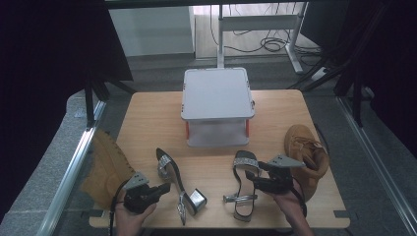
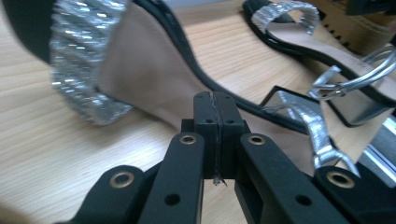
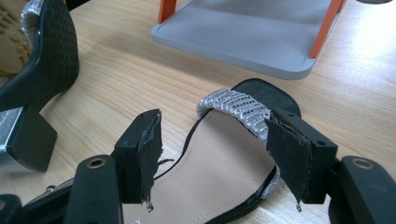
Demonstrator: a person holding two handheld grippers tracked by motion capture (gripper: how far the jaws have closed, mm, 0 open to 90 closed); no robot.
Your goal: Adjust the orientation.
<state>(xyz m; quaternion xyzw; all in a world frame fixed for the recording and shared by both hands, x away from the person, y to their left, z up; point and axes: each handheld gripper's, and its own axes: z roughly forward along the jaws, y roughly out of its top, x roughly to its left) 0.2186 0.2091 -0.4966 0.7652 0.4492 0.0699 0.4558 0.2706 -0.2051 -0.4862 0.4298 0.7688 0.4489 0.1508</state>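
Two black heeled sandals with silver straps lie on the wooden table [image 1: 147, 118]. The left sandal [image 1: 169, 174] lies tipped on its side, its block heel [image 1: 196, 199] toward the front. My left gripper [image 1: 164, 189] points at it from the left with its jaws shut and nothing between them; in the left gripper view the shut tips [image 2: 215, 109] hover just over its tan insole [image 2: 149, 70]. The right sandal [image 1: 243, 189] lies flat. My right gripper [image 3: 217, 156] is open, one jaw on either side of that sandal's insole [image 3: 219, 172], just behind the silver toe strap [image 3: 233, 107].
A grey two-tier rack [image 1: 216, 96] with orange posts stands at the back middle of the table. One tan boot [image 1: 307, 152] lies at the right edge, beside my right hand. Another tan boot [image 1: 105, 167] rests at the left edge, partly off the table.
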